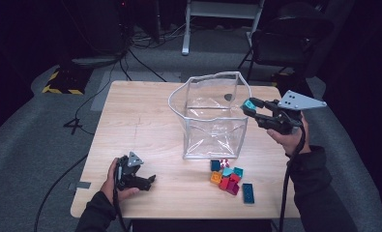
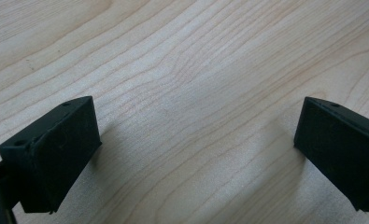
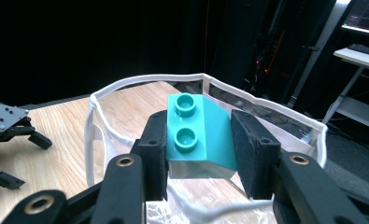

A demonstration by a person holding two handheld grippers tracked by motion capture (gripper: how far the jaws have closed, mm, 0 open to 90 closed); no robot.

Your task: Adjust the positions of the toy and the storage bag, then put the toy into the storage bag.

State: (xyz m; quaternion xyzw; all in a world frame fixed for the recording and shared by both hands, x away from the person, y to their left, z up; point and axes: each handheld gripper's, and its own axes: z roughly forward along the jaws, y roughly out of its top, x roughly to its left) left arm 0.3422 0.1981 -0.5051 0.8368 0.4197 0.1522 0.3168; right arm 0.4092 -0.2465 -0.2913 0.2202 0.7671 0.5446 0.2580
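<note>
Teal brick's [image 3: 198, 133] sides behind tongs [image 3: 198, 149]

A dim lab: cables [image 1: 130, 53] across grey carpet, hazard-striped block [image 1: 62, 83], monitor [image 3: 365, 11].

The high view looks down on the table [image 1: 145, 121]; both gripper views sit close, sharing its wood.
</note>
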